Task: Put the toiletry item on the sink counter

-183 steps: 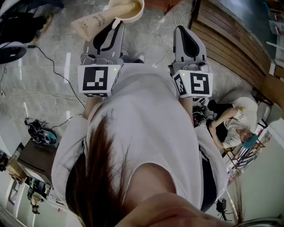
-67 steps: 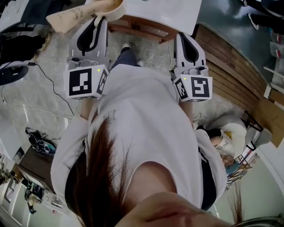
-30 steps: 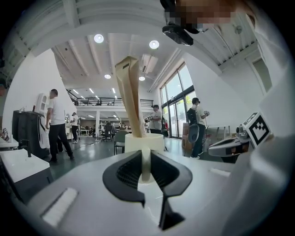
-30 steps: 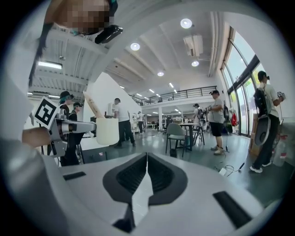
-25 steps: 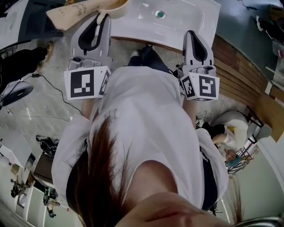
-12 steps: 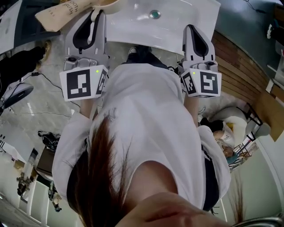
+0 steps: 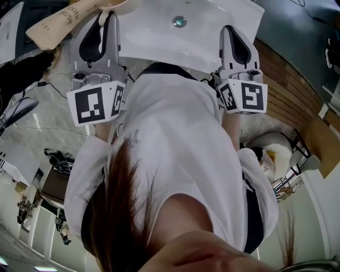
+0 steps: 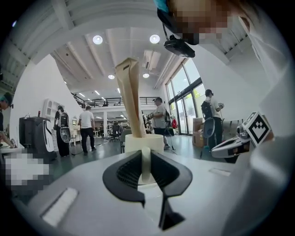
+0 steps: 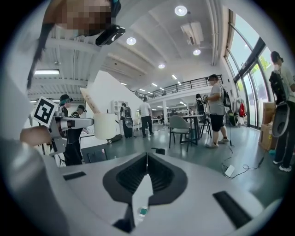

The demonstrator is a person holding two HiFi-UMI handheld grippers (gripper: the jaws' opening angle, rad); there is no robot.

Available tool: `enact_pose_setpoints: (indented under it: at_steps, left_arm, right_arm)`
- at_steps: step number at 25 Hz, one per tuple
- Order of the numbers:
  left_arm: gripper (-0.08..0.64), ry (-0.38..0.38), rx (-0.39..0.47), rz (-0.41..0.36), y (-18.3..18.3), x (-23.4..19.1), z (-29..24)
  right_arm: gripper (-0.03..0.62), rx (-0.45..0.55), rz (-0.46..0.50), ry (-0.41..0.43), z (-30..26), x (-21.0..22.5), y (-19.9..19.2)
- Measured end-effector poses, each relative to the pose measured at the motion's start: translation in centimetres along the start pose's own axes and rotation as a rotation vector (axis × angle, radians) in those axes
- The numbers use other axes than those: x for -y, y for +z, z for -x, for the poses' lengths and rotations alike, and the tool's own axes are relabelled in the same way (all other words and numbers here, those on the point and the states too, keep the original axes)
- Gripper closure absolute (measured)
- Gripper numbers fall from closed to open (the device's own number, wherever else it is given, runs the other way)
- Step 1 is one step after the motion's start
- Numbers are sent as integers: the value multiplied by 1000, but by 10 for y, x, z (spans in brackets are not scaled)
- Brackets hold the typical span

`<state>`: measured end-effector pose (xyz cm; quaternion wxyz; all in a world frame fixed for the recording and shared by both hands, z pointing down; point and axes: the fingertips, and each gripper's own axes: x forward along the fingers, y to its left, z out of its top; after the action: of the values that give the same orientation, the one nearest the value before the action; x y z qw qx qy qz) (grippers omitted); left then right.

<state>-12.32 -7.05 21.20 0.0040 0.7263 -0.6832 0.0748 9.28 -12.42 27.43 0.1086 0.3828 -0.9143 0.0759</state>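
In a bright hall (image 8: 99, 115), the left gripper (image 8: 145, 159) clamps a tube (image 8: 130, 99) by the white sink's (image 7: 212, 37) left edge; the right gripper (image 9: 146, 162) is closed and empty.

The person wore a white short-sleeved T-shirt (image 7: 180, 133) over a dark lower garment (image 7: 251, 223), and had long brown hair (image 7: 119, 212). The left gripper (image 7: 101, 13) and right gripper (image 7: 235, 31) had pale grey shells with black oval cut-outs and black ribbed jaw faces. The left cube (image 7: 95, 103) and right cube (image 7: 245, 96) bore black-and-white square markers.
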Motion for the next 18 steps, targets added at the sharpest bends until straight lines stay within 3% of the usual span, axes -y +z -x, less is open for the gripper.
enact_pose_setpoints:
  at_steps: [10,18]
  left_arm:
    - [511,52,-30,-20,-4,7,-11]
    - [511,24,-30,-24,-4,11,-16]
  right_arm:
    - [581,-21,-36,32,-7,20,-13]
    - [581,-19,-50,-4,1,24,-14]
